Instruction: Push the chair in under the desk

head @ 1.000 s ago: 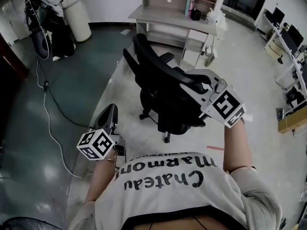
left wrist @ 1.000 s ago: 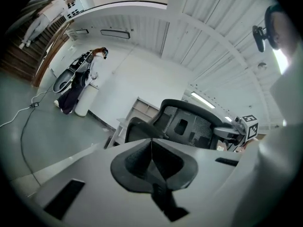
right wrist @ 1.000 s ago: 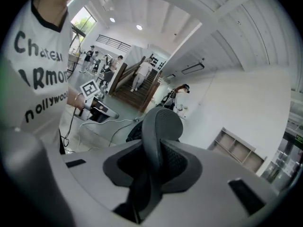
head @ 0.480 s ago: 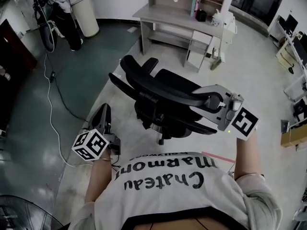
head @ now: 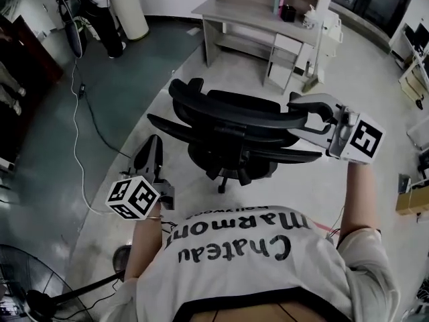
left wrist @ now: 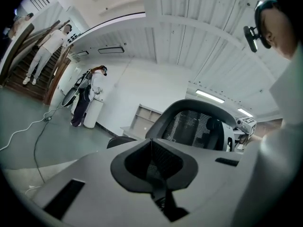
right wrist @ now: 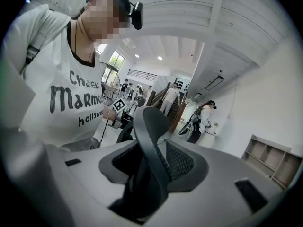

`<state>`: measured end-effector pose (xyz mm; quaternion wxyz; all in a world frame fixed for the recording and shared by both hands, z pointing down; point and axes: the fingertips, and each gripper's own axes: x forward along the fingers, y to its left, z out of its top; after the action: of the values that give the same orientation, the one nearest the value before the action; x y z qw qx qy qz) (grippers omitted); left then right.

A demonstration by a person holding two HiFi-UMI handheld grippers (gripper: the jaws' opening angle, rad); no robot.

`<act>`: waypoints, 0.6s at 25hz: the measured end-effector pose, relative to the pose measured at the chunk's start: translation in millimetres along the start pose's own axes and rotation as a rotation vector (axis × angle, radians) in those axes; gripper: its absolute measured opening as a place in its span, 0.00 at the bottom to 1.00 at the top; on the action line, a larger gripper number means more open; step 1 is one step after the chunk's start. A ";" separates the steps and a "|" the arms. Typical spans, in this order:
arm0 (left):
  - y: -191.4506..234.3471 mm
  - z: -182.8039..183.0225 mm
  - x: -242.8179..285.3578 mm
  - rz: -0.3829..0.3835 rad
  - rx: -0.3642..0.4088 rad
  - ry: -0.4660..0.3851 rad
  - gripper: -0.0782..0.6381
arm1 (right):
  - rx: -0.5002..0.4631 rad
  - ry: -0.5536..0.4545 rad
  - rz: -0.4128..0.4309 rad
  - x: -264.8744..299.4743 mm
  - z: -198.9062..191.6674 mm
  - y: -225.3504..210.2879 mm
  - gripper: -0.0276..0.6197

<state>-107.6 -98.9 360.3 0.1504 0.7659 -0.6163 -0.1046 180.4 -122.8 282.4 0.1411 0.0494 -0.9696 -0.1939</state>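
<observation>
Beyond the chair [head: 231, 129] on open floor [head: 295, 193] the desk [head: 258, 12] was seen; the backrest edge was straddled loosely by the right gripper [head: 295, 115], jaws just opened wider; the left gripper [head: 154, 143] was clenched, empty, farther off.

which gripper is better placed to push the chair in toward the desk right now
Right: the right gripper has the edge of the chair's backrest between its jaws, which have just been opening. The left gripper is shut, empty and clear of it.
</observation>
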 end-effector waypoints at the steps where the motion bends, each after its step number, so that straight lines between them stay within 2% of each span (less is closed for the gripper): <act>1: -7.3 -5.1 -2.2 -0.008 0.000 -0.001 0.13 | -0.011 0.012 0.016 -7.7 -5.9 -3.3 0.32; 3: -24.6 -13.9 -6.4 -0.045 0.019 0.007 0.13 | -0.029 0.033 0.036 -21.3 -16.8 -10.0 0.33; 6: -53.5 -22.5 -11.7 -0.126 0.084 0.034 0.13 | 0.001 0.028 0.008 -38.2 -24.6 -22.5 0.35; 11: -76.0 -28.6 -26.1 -0.210 0.143 0.137 0.14 | 0.073 0.021 -0.177 -57.5 -33.9 -34.3 0.43; 12: -79.9 -28.1 -28.3 -0.233 0.152 0.154 0.15 | 0.076 0.035 -0.216 -62.0 -38.6 -31.5 0.53; 13: -84.2 -27.5 -29.8 -0.253 0.174 0.171 0.22 | 0.076 0.059 -0.250 -67.9 -45.6 -27.0 0.59; 14: -88.9 -27.0 -30.6 -0.273 0.210 0.189 0.33 | 0.082 0.092 -0.277 -75.0 -55.1 -21.3 0.61; 15: -94.1 -26.9 -30.6 -0.293 0.261 0.207 0.38 | 0.096 0.132 -0.296 -82.5 -66.5 -14.7 0.61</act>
<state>-19.2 -48.0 350.8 0.0957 0.8668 -0.4881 0.0342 279.3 -147.9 314.6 0.1719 0.2108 -0.9485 -0.1625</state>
